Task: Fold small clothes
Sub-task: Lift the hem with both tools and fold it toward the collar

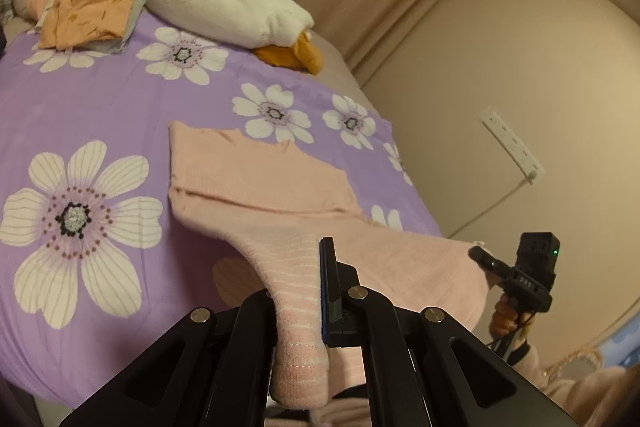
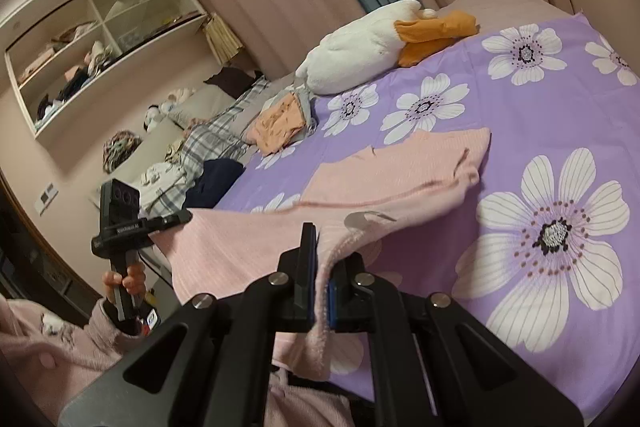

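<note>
Evidently the pale pink ribbed knit garment (image 1: 260,183) is light, soft and limp: it sags between the two grips and its far part lies flat on the purple bedspread with white flowers (image 1: 100,115), ahead of both tools. The left gripper (image 1: 298,307) has its fingers closed on a striped cuff-like end of the knit, which hangs down between them and bunches below. In the left wrist view the right gripper shows off to the right, nipping the opposite near corner. The right gripper (image 2: 320,267), in its own view, is likewise clamped on a fleecy folded edge. Such fabric should not slip much but will stretch and droop, so I judge hems and corners the best holds, kept level and taut.

Ahead and to the left of the left gripper sit an orange patterned folded cloth (image 1: 90,13) and a white plush duck with orange beak (image 1: 228,5), well apart from the garment. Open bedspread lies ahead of both tools, giving room to carry the near edge forward. The bed's edge runs near on the right of the left gripper, so I would judge drifting that way risks the cloth sliding off.
</note>
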The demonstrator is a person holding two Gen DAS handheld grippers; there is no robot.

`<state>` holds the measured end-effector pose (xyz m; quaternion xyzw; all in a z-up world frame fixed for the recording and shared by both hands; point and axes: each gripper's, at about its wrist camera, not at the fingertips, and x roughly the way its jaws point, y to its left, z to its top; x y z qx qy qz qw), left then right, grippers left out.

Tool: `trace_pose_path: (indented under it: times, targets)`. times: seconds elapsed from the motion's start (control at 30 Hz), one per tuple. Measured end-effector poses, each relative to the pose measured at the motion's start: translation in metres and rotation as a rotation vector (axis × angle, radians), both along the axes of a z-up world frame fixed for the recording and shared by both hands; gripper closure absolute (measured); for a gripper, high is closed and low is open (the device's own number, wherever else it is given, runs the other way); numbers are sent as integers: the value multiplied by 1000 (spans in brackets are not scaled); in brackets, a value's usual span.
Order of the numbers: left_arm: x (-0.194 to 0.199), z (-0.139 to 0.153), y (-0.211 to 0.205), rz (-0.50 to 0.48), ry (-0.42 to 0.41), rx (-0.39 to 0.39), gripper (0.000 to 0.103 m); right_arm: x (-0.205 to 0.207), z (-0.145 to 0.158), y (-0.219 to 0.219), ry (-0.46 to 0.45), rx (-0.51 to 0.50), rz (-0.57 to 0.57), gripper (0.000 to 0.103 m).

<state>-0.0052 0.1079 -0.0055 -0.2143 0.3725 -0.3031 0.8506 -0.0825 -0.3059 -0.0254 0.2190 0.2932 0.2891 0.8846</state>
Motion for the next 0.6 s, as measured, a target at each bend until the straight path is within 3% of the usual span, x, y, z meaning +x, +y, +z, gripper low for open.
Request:
trace_pose_path:
  times: [0.37,0.6]
  targets:
    - [96,-21,7,97,81,-25,103,101,-7,-15,65,47,-69,96]
    - [155,-42,1,131,159,17,103,169,-20,-20,133,40,-115,96]
